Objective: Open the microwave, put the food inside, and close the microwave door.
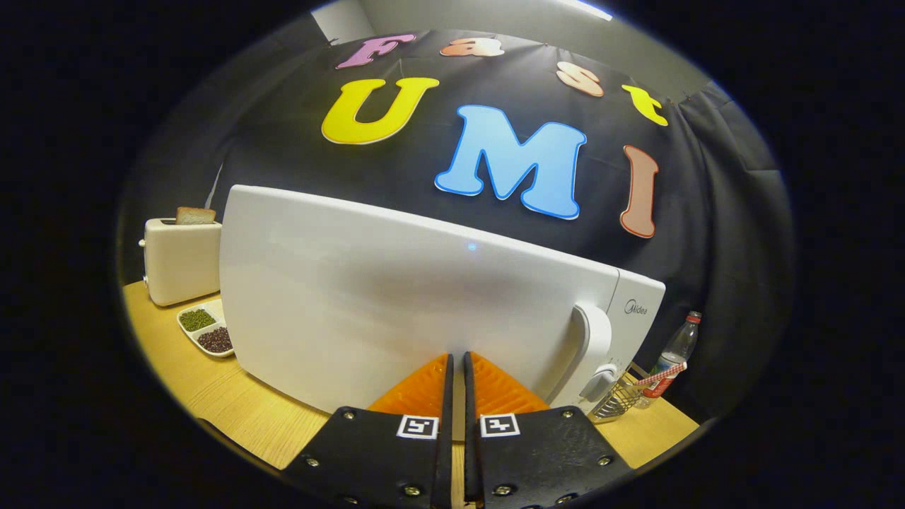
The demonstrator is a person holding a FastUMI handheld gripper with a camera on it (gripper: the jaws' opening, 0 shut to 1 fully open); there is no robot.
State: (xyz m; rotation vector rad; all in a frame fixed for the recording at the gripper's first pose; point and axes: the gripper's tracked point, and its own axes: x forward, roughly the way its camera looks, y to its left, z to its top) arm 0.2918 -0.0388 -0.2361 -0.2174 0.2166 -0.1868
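In the gripper view, the gripper had its fingers clenched together with only a thin gap and nothing between them, and their tips were very near or touching the closed door of the white box-shaped microwave. The white curved door handle stood to the right of the fingers. No food was held by the fingers. A risk, as a judgement: pressing on the smooth door could make the fingers slip, or push the microwave back on the light wooden tabletop. On it stood a cream toaster with bread, a white dish of beans, a wire basket and a plastic bottle.
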